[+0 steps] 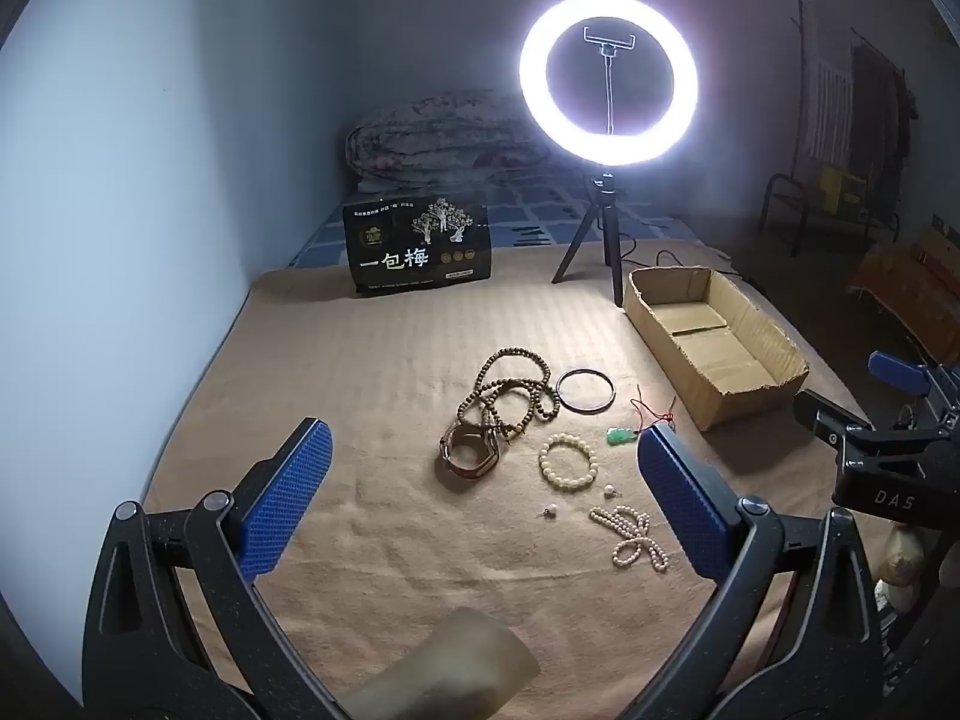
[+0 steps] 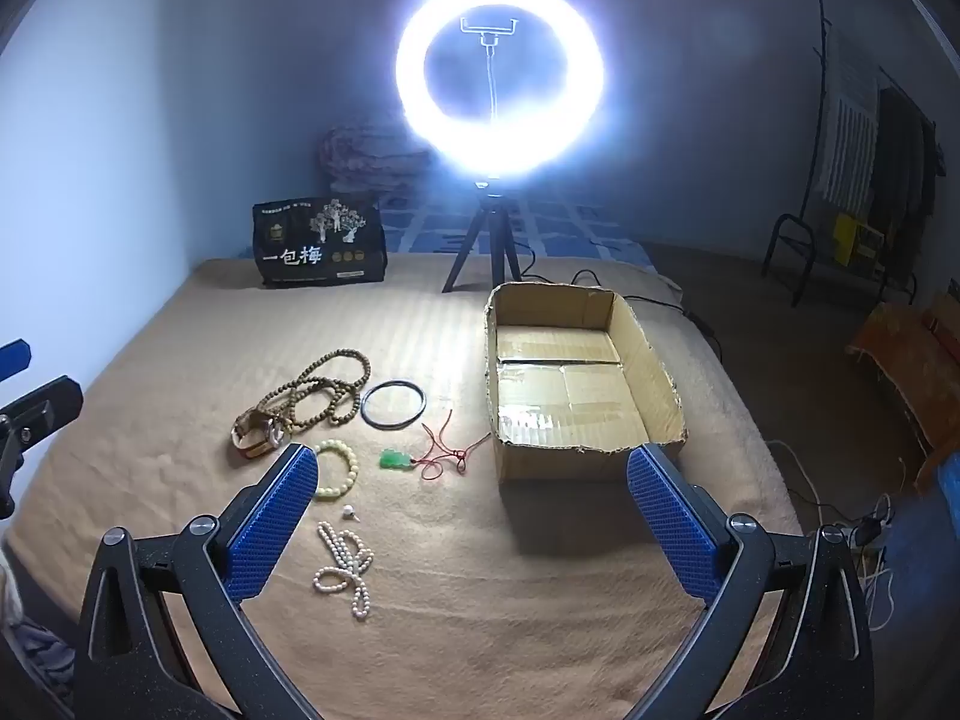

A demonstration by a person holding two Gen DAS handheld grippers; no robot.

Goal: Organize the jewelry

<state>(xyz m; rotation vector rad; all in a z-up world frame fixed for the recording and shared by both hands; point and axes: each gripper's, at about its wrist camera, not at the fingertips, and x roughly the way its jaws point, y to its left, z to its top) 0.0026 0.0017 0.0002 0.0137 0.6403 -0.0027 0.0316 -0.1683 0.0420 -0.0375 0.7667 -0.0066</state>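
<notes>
Jewelry lies spread on the tan blanket: a brown bead necklace (image 1: 510, 387) (image 2: 327, 387), a thin black bangle (image 1: 585, 391) (image 2: 393, 403), a brown wooden bangle (image 1: 471, 450) (image 2: 258, 435), a cream bead bracelet (image 1: 568, 459) (image 2: 339, 468), a green pendant on red cord (image 1: 621, 436) (image 2: 396, 459), a pearl necklace (image 1: 630, 537) (image 2: 348, 564) and small pearl earrings (image 1: 547, 513). An empty cardboard box (image 1: 666, 282) (image 2: 558, 462) stands to their right. My left gripper (image 1: 486, 438) hovers open above the jewelry. My right gripper (image 2: 474, 456) hangs open between pendant and box. Neither holds anything.
A lit ring light on a tripod (image 1: 607, 78) (image 2: 501, 78) stands behind the box, its cable trailing right. A black snack bag (image 1: 420, 246) and a folded quilt (image 1: 444, 138) sit at the back. A wall runs along the left; the bed's edge drops off at right.
</notes>
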